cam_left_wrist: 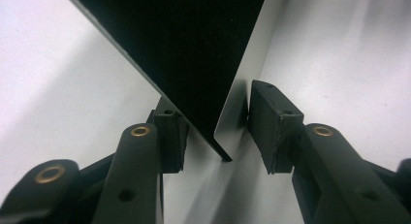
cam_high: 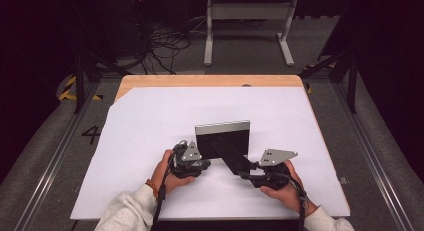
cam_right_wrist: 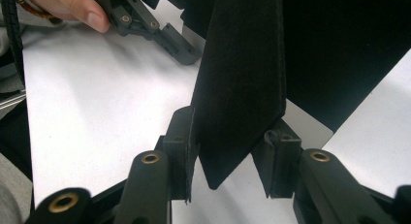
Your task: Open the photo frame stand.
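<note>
A folded black board with a grey outer face stands upright near the middle of the white sheet. One black flap runs from it toward the lower right. My left gripper is at the board's lower left corner. In the left gripper view that gripper is shut on the corner, one pad on the black face and the other on the pale face. My right gripper is shut on the flap's pointed end. The right gripper view shows its pads pressing both sides of the thick black flap.
The white sheet covers a wooden table whose bare edge shows at the far side. Beyond the table lie floor cables and a white stand. Dark tripod legs stand at both far corners.
</note>
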Tool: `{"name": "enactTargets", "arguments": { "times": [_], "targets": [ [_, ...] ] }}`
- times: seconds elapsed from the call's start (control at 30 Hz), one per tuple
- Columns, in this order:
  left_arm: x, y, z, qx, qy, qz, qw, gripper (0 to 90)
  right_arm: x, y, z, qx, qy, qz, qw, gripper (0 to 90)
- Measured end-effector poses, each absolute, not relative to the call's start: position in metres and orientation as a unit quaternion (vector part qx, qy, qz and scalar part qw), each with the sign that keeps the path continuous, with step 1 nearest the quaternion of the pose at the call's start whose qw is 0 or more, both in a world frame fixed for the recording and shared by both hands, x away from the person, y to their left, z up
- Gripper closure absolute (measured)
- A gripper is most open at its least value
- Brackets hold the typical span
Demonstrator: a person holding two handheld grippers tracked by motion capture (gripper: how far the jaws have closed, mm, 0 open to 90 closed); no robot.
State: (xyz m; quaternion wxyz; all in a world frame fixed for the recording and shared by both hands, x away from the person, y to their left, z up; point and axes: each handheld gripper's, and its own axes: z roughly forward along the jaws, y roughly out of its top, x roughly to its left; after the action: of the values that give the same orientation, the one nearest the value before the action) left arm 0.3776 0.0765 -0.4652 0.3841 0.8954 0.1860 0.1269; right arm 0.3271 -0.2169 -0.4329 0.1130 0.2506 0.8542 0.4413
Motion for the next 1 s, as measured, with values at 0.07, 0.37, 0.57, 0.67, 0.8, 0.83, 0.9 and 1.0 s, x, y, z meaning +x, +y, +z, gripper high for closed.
{"name": "enactTargets", "arguments": {
  "times": [0.07,0.37,0.57,0.67,0.8,0.83,0.9,1.0],
  "targets": [
    [0.378,0.076,-0.464,0.897,0.184,0.133,0.379,59.3,0.327,-0.217,-0.433,0.249,0.856,0.441,0.109,64.0],
    [0.386,0.073,-0.464,0.895,0.185,0.152,0.376,57.3,0.327,-0.212,-0.435,0.241,0.862,0.431,0.117,66.0],
    [0.388,0.07,-0.465,0.893,0.185,0.168,0.375,56.8,0.328,-0.212,-0.437,0.239,0.864,0.426,0.121,67.9],
    [0.391,0.068,-0.465,0.892,0.187,0.175,0.372,56.9,0.328,-0.211,-0.438,0.238,0.866,0.42,0.128,68.8],
    [0.392,0.067,-0.465,0.892,0.188,0.18,0.37,57.5,0.329,-0.21,-0.439,0.236,0.869,0.412,0.139,69.3],
    [0.393,0.067,-0.465,0.89,0.19,0.181,0.372,57.6,0.329,-0.211,-0.44,0.238,0.869,0.412,0.138,69.6],
    [0.395,0.066,-0.465,0.89,0.191,0.184,0.372,57.7,0.33,-0.211,-0.441,0.24,0.867,0.412,0.143,69.9],
    [0.396,0.066,-0.465,0.888,0.193,0.193,0.369,58.9,0.331,-0.21,-0.442,0.241,0.867,0.409,0.149,70.7]
  ]
}}
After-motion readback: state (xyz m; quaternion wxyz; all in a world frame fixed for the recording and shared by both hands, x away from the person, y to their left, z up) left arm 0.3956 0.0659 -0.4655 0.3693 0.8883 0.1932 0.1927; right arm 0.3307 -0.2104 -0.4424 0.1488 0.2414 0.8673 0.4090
